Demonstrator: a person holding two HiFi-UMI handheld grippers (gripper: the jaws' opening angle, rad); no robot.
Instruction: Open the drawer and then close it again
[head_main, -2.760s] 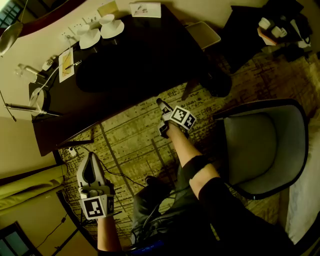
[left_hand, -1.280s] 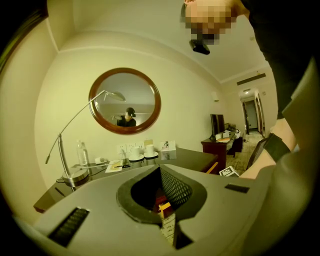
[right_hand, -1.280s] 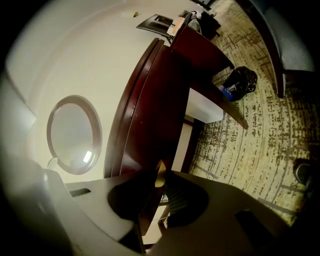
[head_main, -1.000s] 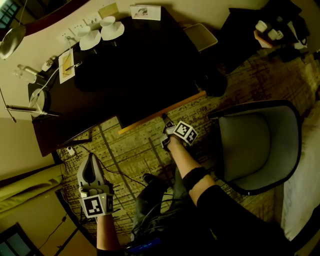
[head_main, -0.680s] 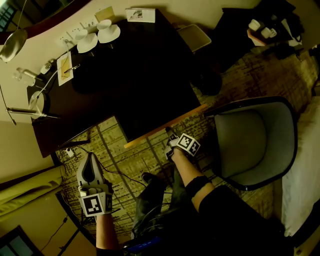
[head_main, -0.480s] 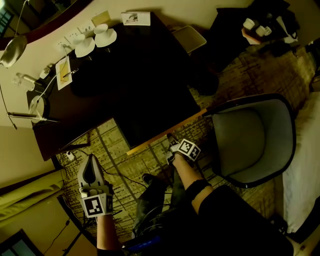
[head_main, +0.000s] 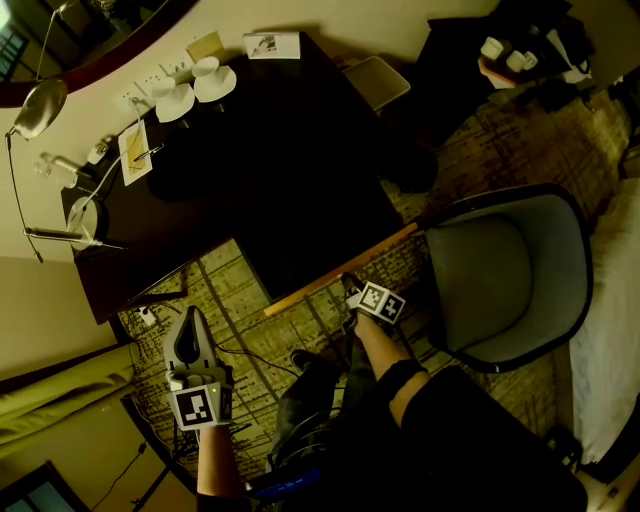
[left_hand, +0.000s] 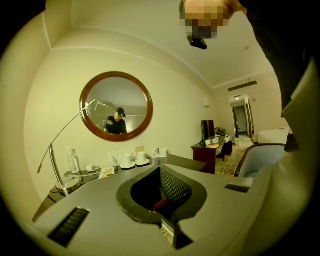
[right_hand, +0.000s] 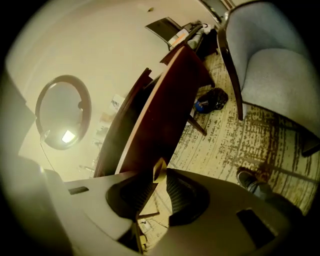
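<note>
- drawer (head_main: 338, 268) stands pulled out of the desk (head_main: 280, 150) on its near side; pale front edge showing
- right gripper (head_main: 349, 284) at that edge, by the desk's near right corner; jaws just opening, now spread, the edge between them
- left gripper (head_main: 190, 320) off the desk's near left side; jaws pressed together, empty

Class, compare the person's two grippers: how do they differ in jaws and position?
The left gripper has jaws shut and empty; the right gripper has just been opening its jaws, with the drawer's front edge between them. The left hangs over the carpet, touching nothing; the right is at the drawer. Both are the same two-jaw tool.
</note>
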